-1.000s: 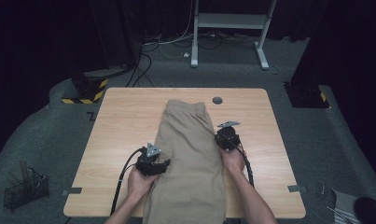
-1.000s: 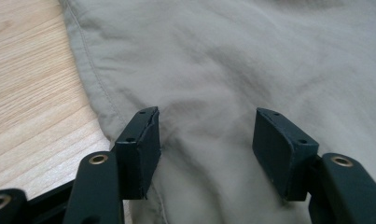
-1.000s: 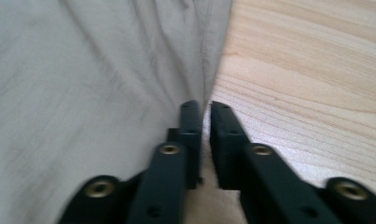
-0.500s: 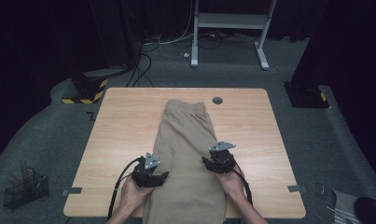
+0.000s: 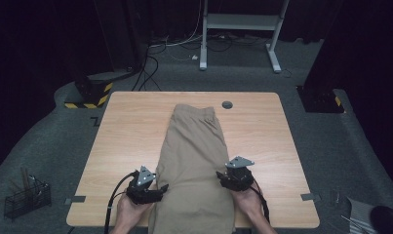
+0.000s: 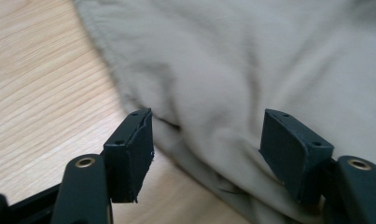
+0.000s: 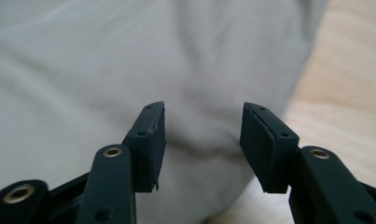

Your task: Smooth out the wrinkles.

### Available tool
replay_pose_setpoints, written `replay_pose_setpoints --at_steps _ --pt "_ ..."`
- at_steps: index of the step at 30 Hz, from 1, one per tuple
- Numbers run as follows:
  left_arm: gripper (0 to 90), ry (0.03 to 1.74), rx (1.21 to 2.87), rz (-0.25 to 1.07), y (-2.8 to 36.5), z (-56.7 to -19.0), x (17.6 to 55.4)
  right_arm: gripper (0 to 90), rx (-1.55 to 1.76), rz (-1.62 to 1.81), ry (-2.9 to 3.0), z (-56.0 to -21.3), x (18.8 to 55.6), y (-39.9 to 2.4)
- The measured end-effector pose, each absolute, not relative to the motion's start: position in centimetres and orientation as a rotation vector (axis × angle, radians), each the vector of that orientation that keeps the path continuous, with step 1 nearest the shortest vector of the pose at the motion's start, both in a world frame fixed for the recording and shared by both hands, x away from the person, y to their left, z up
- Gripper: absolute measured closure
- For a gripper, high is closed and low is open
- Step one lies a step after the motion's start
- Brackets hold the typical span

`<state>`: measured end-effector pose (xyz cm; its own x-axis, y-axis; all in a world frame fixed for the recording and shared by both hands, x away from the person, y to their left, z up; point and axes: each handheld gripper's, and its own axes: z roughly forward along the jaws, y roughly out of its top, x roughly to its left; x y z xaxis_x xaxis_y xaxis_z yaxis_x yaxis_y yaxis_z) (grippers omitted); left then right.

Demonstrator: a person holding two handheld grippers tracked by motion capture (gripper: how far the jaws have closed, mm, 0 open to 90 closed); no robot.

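1. The beige trousers lie lengthwise down the middle of my wooden table, their near end at the table's near edge
2. My left gripper sits at their left edge, jaws apart, cloth edge between them unpinched
3. My right gripper at the right edge has just been opening; fabric lies between its jaws, unclamped

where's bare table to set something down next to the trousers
Bare wood lies on both sides of the khaki trousers: a wide strip between their left edge and the table's left edge, and another to the right, toward the right edge. The far corners are bare too, apart from the round grommet. It is crowded near the front, where the left gripper and right gripper flank the cloth.
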<state>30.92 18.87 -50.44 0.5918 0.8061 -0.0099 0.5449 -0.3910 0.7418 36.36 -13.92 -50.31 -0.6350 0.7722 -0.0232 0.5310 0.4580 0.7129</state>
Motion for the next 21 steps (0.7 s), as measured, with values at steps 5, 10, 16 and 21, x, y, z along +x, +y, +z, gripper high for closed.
replay_pose_setpoints --at_steps 5,10,16,21 --pt "34.8 1.108 2.130 0.423 18.5 -51.8 32.1 49.5 1.099 0.942 2.361 -51.8 35.7 -13.6" --pt "34.5 1.101 2.106 0.450 18.5 -52.2 32.9 48.9 1.098 0.954 2.351 -51.9 36.2 -13.8" --pt "35.0 1.098 2.065 0.485 18.6 -52.6 33.8 48.6 1.103 0.985 2.325 -52.2 36.8 -14.2" --pt "34.9 1.114 2.041 0.488 18.4 -52.7 34.7 48.7 1.117 0.998 2.304 -52.4 37.5 -14.4"
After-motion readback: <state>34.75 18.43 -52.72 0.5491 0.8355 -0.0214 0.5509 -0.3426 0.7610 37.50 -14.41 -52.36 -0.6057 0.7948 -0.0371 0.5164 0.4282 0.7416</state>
